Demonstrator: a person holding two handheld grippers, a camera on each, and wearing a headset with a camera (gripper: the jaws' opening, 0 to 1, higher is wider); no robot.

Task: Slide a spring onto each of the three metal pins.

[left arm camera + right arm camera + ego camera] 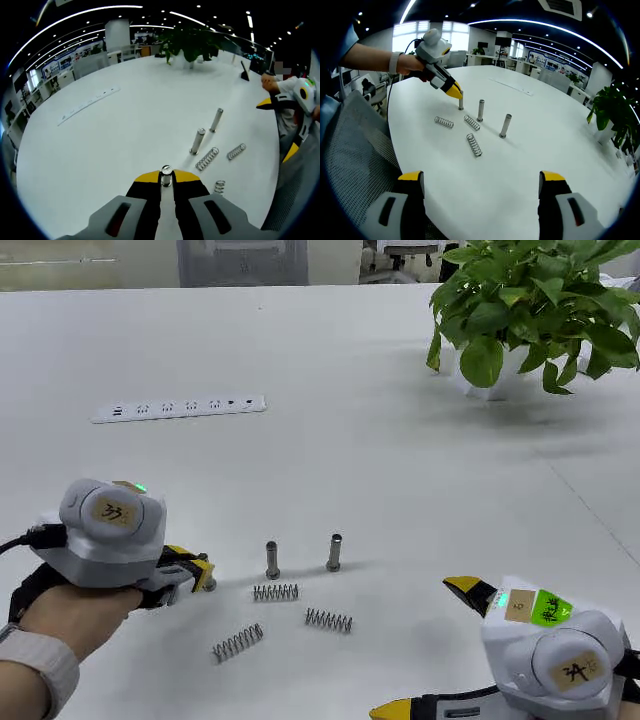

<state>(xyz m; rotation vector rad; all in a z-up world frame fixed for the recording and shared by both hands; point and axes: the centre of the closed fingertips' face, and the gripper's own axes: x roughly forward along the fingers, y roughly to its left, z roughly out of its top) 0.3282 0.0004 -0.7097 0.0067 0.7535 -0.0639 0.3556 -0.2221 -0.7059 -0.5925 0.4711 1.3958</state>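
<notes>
Two steel pins stand upright on the white table, one (272, 560) left of the other (334, 552). A third pin (166, 171) stands upright between the yellow tips of my left gripper (205, 575), which is shut on it. Three bare springs lie flat just in front of the pins: one (276, 592) below the left pin, one (328, 620) to its right and one (237, 642) nearest me. My right gripper (426, 647) hovers open at the near right, well clear of the springs, with nothing between its jaws (481, 177).
A white power strip (180, 408) lies at the back left. A potted green plant (530, 300) stands at the back right. A mesh chair (355, 150) is by the table edge near me.
</notes>
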